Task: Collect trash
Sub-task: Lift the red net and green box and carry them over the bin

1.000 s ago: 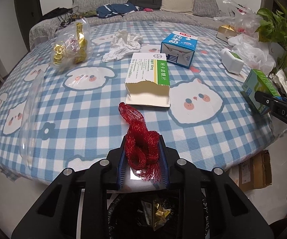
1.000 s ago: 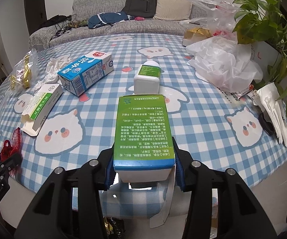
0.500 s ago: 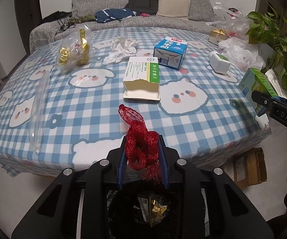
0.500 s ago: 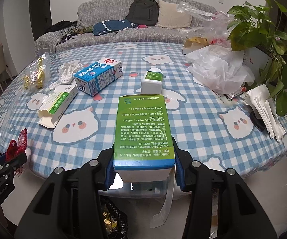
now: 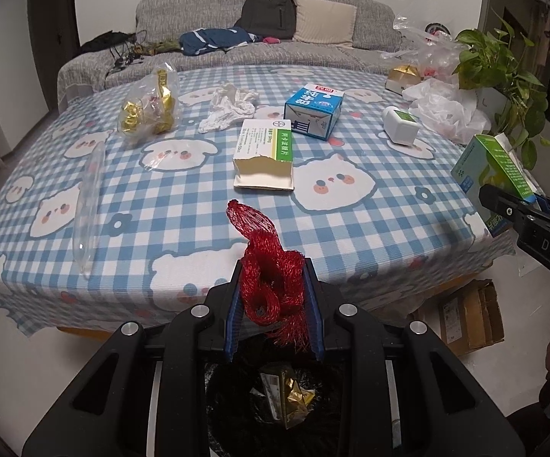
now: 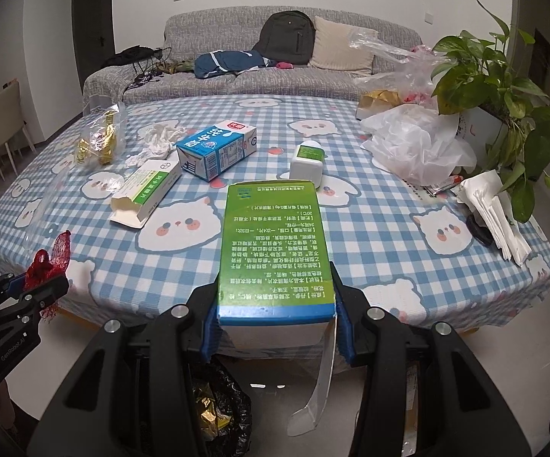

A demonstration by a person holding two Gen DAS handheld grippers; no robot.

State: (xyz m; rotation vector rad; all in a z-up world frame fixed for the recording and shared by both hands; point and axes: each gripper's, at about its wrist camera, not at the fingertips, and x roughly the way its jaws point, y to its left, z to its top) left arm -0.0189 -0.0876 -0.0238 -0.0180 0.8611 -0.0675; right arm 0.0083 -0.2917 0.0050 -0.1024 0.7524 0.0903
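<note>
Nearest of all, below both tools, sits a bin lined with a black bag (image 5: 275, 400), with gold foil scraps already in it; it stands at the near edge of the table, presumably so rubbish can be dropped straight down once it has been lifted clear.

The left tool (image 5: 273, 297) is closed to a narrow gap on a wad of red mesh netting (image 5: 271, 282), its blue pads pressing the bunch from both sides while a loose tail curls up above them. The net hangs almost directly over the bin mouth, which suggests it is about to be let go.

The right tool (image 6: 275, 323) is clamped on the short end of a green medicine box (image 6: 275, 251), which juts out forward and slightly up over the table's rim (image 6: 465, 320). A clear strip dangles from the box's lower right corner. Held at the end like this, the box should fall freely when the pads part, though the bin lies more to the left beneath this tool.

Further out on the checked cloth, more rubbish waits: an opened white-and-green carton (image 5: 263, 152) with a torn flap, a blue milk carton (image 5: 315, 108) just behind it, a small white bottle (image 5: 400, 125), crumpled tissue (image 5: 229, 108), a clear bag of gold wrappers (image 5: 149, 103) and a long clear plastic sleeve (image 5: 88, 205) near the left edge. White plastic bags (image 6: 416, 148) and a potted plant (image 6: 496, 87) crowd the right side. Beyond stands a grey sofa (image 6: 282, 61).
</note>
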